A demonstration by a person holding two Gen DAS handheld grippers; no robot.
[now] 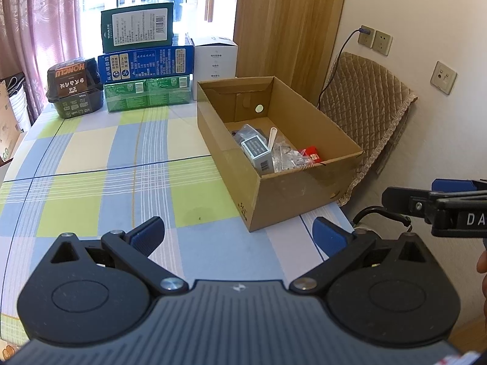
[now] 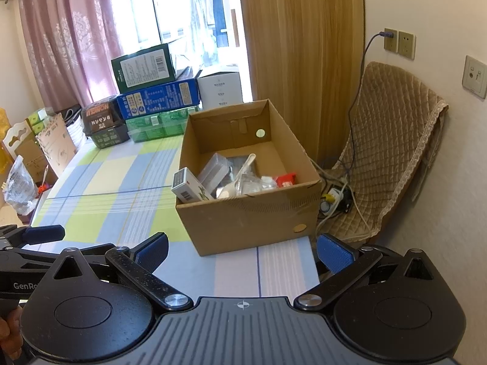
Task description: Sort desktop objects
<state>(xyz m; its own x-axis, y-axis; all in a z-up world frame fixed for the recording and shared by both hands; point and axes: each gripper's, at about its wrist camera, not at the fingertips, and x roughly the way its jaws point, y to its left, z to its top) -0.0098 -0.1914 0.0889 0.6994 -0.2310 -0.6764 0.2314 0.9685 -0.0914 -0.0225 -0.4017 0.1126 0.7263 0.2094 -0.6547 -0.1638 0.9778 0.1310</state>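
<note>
My left gripper [image 1: 239,237] and right gripper [image 2: 242,254] both gape, empty; cardboard box [image 2: 243,219] at 12 o'clock, contents jumbled, indistinct.

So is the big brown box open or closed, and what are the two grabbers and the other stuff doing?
cardboard box: open on top, small items inside.
left gripper: open, holding nothing.
right gripper: open, holding nothing.
stacked boxes: closed, piled at the table's far edge.
black container: lid on.
wall plug: plugged into the socket.
</note>
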